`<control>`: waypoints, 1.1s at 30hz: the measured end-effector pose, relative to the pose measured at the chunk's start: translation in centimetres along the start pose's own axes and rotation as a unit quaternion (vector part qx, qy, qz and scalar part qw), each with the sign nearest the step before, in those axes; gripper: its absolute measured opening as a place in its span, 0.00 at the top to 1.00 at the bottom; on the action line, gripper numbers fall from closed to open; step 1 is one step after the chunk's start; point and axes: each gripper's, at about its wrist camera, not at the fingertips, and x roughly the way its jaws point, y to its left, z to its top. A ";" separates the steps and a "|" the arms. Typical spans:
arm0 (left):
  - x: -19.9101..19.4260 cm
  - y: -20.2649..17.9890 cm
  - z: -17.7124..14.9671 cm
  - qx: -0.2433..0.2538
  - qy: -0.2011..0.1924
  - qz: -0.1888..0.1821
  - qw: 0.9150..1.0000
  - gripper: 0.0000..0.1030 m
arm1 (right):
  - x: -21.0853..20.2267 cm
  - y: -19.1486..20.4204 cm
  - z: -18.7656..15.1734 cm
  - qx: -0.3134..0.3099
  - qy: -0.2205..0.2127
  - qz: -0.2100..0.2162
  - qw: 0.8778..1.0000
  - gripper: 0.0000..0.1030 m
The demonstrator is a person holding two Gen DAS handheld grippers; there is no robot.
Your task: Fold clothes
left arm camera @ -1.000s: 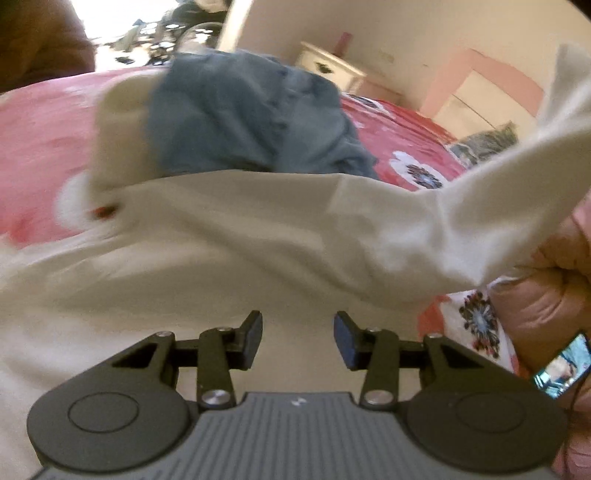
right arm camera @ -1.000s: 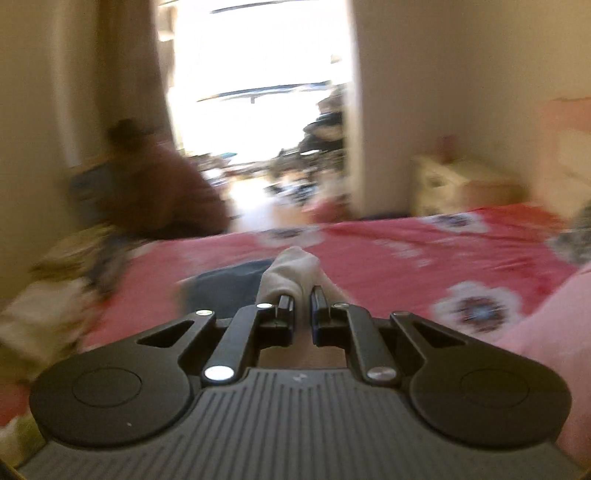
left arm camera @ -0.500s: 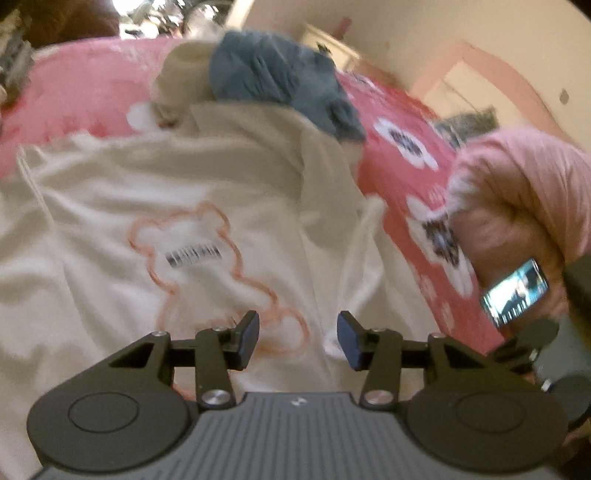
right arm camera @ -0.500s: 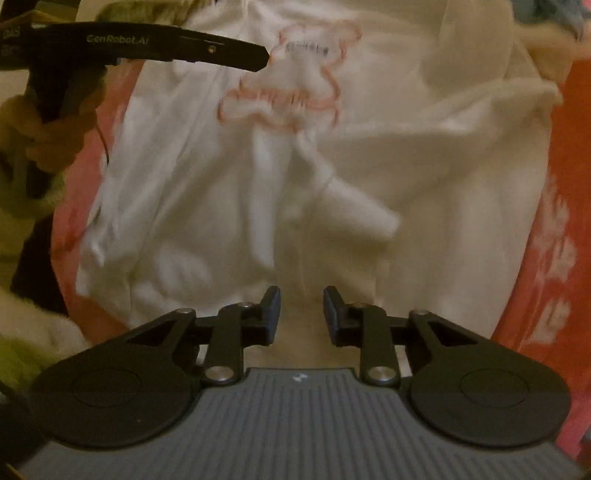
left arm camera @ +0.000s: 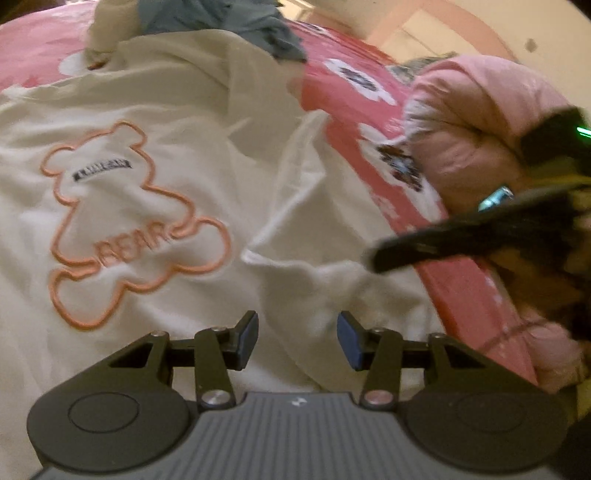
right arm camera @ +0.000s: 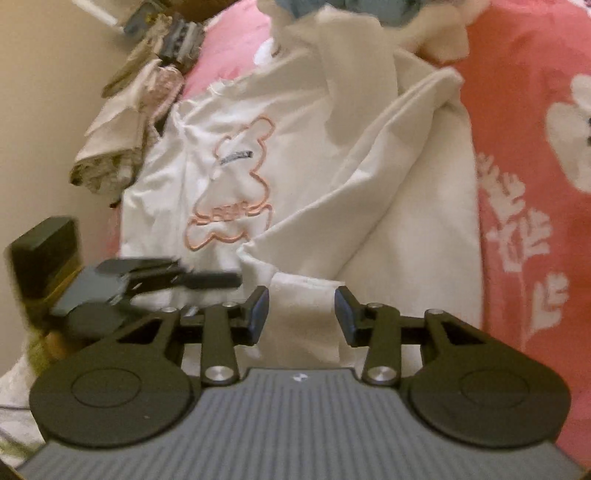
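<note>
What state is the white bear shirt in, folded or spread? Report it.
Partly folded: the white bear shirt lies print up on the bedspread, one sleeve laid across its body.

On the cream-white cotton sweatshirt (left arm camera: 177, 155) spread before me I read "BEAR" in orange stitched letters inside the orange bear outline (left arm camera: 136, 236); above it sits a small dark label (left arm camera: 102, 173) whose lettering is too blurred for me to make out; nothing else is legible.

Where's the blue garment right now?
In the left wrist view the blue garment lies bunched at the top edge, on the pink bedspread, just beyond the white bear shirt.
</note>
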 end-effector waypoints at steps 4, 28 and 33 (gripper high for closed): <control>-0.1 -0.5 -1.1 0.022 0.011 -0.017 1.000 0.53 | 3.0 -0.8 -0.1 0.006 0.026 0.008 1.000 0.62; -0.3 -1.3 -3.2 -0.013 0.026 -0.018 0.999 0.54 | 0.0 -6.5 -19.0 0.307 0.023 0.072 0.949 0.97; 0.6 -1.8 -3.3 -0.010 0.041 -0.020 0.999 0.54 | -3.4 -4.7 -18.4 0.222 -0.060 0.042 0.972 0.94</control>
